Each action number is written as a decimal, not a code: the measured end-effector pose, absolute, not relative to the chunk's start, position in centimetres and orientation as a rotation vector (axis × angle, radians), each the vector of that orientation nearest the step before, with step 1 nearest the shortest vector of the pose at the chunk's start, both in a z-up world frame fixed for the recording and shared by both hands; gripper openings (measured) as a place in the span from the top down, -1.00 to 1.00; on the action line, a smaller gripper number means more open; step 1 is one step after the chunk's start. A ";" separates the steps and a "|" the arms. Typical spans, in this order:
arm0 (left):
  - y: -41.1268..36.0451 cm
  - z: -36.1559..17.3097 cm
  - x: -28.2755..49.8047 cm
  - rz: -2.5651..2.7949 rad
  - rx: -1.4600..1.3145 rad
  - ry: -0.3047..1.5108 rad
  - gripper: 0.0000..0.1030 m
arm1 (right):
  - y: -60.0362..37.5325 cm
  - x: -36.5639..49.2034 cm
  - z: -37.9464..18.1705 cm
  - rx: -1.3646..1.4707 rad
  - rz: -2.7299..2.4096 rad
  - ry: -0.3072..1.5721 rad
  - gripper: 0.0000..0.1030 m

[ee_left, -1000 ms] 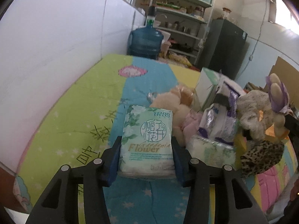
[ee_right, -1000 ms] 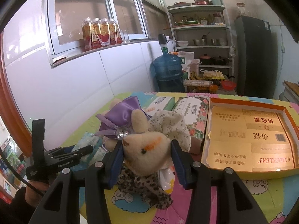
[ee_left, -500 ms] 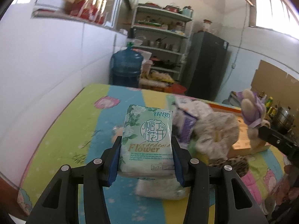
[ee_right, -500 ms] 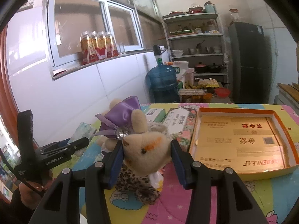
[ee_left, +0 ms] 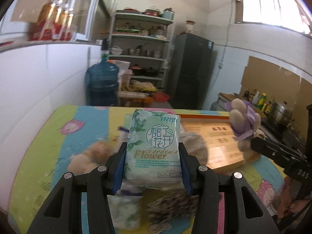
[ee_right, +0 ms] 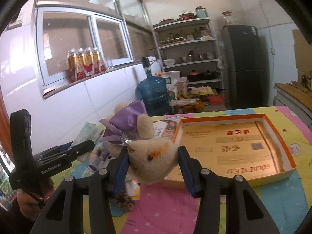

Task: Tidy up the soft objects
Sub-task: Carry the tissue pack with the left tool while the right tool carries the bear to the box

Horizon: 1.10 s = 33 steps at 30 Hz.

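My left gripper (ee_left: 153, 167) is shut on a green tissue pack (ee_left: 154, 146) printed "Gardenia Flower", held upright above the table. A beige plush rabbit (ee_right: 154, 159) with a purple bow (ee_right: 126, 124) is clamped by its head in my right gripper (ee_right: 154, 167). An open orange-rimmed cardboard box (ee_right: 232, 148) lies on the colourful tablecloth (ee_right: 165, 210) to the right of the rabbit. In the left wrist view the rabbit (ee_left: 243, 124) and the right gripper's body (ee_left: 280, 158) show at the right, over the box (ee_left: 216, 136). Other soft toys (ee_left: 87, 156) and tissue packs (ee_left: 124, 210) lie blurred below the held pack.
A white tiled wall (ee_right: 58, 113) runs along the table's left side. Behind the table stand a blue water jug (ee_right: 154, 95), metal shelves (ee_right: 187, 44) and a dark fridge (ee_right: 243, 64). A hand (ee_right: 29, 208) holds the left gripper's body (ee_right: 50, 163) at lower left.
Both grippers rose and swung toward the box with their loads still held. The box now fills more of both views, and the toy pile has dropped lower in the left wrist view.
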<state>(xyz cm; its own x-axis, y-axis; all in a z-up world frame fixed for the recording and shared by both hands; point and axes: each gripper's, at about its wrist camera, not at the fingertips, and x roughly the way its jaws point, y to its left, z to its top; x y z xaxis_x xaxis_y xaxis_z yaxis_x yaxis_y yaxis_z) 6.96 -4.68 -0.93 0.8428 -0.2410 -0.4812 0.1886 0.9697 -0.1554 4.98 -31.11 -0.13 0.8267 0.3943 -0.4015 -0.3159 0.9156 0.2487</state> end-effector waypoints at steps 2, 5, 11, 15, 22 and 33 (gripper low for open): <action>-5.9 -0.8 7.3 -0.253 -0.097 0.520 0.03 | -32.0 5.2 -0.2 0.186 0.366 0.461 0.03; -7.6 -0.4 8.1 -0.290 -0.090 0.523 0.03 | -33.6 5.4 -0.4 0.200 0.341 0.456 0.03; -11.9 0.3 9.5 -0.353 -0.075 0.518 0.03 | -36.8 6.0 -0.6 0.233 0.290 0.444 0.03; -14.6 0.1 10.7 -0.391 -0.063 0.531 0.03 | -39.3 6.4 -0.9 0.252 0.249 0.438 0.03; -19.1 -0.9 12.9 -0.421 -0.050 0.570 0.03 | -43.7 7.8 -1.8 0.272 0.163 0.448 0.02; -23.8 -4.4 16.5 -0.409 -0.051 0.654 0.03 | -47.5 10.8 -4.6 0.268 0.080 0.529 0.02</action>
